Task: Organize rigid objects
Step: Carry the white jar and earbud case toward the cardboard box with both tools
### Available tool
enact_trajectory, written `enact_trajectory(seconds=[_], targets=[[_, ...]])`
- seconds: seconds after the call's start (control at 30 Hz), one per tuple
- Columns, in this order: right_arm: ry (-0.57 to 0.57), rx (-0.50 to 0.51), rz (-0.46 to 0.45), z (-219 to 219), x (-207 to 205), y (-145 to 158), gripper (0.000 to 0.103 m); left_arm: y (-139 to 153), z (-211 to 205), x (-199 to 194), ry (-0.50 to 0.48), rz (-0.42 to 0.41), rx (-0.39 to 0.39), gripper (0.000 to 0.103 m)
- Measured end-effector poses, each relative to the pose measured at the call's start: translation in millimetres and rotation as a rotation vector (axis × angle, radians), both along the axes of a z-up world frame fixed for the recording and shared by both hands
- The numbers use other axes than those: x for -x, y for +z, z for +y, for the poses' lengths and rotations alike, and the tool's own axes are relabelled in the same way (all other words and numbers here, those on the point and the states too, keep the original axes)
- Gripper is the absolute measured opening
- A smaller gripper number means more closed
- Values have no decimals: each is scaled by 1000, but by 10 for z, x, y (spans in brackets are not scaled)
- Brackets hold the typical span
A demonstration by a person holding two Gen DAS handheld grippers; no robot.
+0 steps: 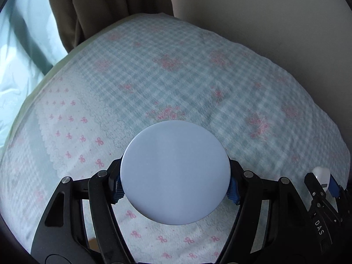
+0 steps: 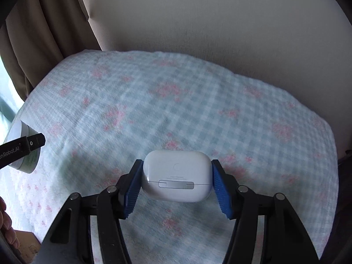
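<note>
My left gripper is shut on a round pale blue lidded jar, its flat top facing the camera, held above the checked cloth. My right gripper is shut on a white earbud case, gripped by its two ends, hinge side toward the camera, above the same cloth. In the right wrist view the jar and a left finger show at the far left. In the left wrist view the case and the right gripper's fingers show at the far right.
The blue-and-white checked cloth with pink bows covers a padded surface. A brown curtain hangs at the back left, a plain wall behind. A cardboard corner and a person's fingers lie at the bottom left.
</note>
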State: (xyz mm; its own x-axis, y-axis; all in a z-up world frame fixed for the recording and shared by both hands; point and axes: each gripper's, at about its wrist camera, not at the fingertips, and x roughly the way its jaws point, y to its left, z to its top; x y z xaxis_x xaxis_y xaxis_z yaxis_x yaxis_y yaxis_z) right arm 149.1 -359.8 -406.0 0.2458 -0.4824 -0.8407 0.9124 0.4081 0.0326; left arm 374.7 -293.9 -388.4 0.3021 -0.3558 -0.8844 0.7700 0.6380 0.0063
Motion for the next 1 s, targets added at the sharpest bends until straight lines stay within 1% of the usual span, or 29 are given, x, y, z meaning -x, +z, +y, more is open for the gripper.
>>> enact_trajectory(seconds=[0.17, 0.27, 0.4, 0.5, 0.67, 0.77, 0.9, 1.0], targets=[[50, 37, -23, 91, 70, 496, 56, 543, 288, 191, 33, -8, 47, 67], [92, 57, -36, 183, 111, 812, 56, 858, 510, 304, 69, -3, 71, 67], [170, 60, -46, 339, 149, 1248, 56, 1246, 876, 438, 131, 8, 95, 67], [233, 69, -50, 537, 180, 1563, 56, 1490, 1203, 556, 169, 9, 101, 67], [358, 68, -61, 925, 157, 1991, 56, 1796, 1861, 725, 251, 16, 115, 67], [444, 55, -71, 1206, 115, 2180, 56, 1915, 2310, 810, 312, 27, 121, 67], [546, 24, -85, 1557, 2, 2325, 56, 2005, 2892, 877, 395, 36, 126, 67], [616, -16, -102, 1809, -102, 2352, 56, 2014, 3303, 918, 453, 31, 115, 67]])
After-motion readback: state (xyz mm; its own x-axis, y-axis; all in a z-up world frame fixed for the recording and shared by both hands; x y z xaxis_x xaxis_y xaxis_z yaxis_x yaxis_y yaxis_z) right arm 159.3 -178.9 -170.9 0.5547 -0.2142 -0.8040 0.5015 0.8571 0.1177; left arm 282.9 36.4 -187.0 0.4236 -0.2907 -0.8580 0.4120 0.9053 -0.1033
